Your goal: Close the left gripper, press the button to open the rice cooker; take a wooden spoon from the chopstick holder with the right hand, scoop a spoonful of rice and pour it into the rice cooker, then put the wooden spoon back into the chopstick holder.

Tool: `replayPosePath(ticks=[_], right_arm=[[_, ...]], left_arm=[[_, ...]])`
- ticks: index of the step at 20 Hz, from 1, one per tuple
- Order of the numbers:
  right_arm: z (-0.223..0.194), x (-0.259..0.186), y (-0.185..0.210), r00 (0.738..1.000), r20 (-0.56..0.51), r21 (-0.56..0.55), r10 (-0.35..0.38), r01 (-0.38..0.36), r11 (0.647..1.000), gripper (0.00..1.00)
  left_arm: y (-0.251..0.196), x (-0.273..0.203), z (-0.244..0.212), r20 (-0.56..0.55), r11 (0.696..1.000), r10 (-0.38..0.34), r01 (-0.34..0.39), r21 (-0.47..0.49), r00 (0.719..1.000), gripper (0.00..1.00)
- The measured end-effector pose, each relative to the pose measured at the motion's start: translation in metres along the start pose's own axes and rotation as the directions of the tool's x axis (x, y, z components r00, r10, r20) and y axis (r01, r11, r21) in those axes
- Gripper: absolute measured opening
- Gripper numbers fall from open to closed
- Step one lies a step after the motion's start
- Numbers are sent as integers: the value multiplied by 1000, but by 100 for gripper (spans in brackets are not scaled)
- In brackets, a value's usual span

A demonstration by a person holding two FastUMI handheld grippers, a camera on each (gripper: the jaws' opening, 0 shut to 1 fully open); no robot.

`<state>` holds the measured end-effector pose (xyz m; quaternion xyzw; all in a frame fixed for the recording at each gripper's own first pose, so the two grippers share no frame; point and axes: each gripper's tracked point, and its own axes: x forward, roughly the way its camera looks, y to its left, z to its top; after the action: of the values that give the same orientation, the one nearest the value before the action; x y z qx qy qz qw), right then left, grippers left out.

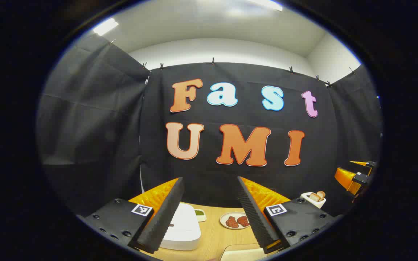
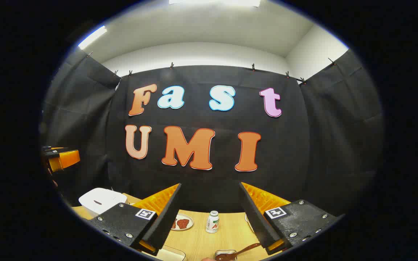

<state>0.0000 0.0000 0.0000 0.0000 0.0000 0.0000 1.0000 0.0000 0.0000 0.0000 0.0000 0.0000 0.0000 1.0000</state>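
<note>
- Black cloth walls close off the booth behind a pale wooden worktop (image 1: pixel 214 235), and we look across it from both grippers.
- Our left gripper (image 1: pixel 210 214) is held above the worktop with its jaws wide apart and nothing between them.
- Below it, in the left gripper view, sits the white, rounded rice cooker (image 1: pixel 181 226), its lid down.
- Beside the cooker lie a small white dish of something green (image 1: pixel 200 214) and a round white plate with brown pieces (image 1: pixel 235 220).
- Our right gripper (image 2: pixel 210 217) also stands wide and empty.
- Between its fingers stands a small white bottle (image 2: pixel 212 221).
- At the lower edge lies a brown wooden spoon (image 2: pixel 240 252), apparently resting in a small container (image 2: pixel 225 253); we cannot make this out clearly.
</note>
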Motion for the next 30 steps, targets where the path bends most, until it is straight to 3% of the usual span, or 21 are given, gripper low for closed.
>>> replayPosePath(ticks=[1,10,13,30], right_arm=[[-1,-1,1,1000,-4,3,9,-9,1000,92],[-9,-6,1,999,-34,14,21,-20,1000,97],[-14,-6,5,998,-50,11,37,-36,999,95],[-31,3,-7,995,-90,38,-32,35,999,95]], left_arm=[[-1,0,-3,-7,1000,3,-3,4,1000,98],[3,-7,11,26,1000,6,-6,28,1000,98],[4,-6,8,19,999,9,-9,32,1000,97],[13,20,4,21,998,-2,0,68,1000,97]])
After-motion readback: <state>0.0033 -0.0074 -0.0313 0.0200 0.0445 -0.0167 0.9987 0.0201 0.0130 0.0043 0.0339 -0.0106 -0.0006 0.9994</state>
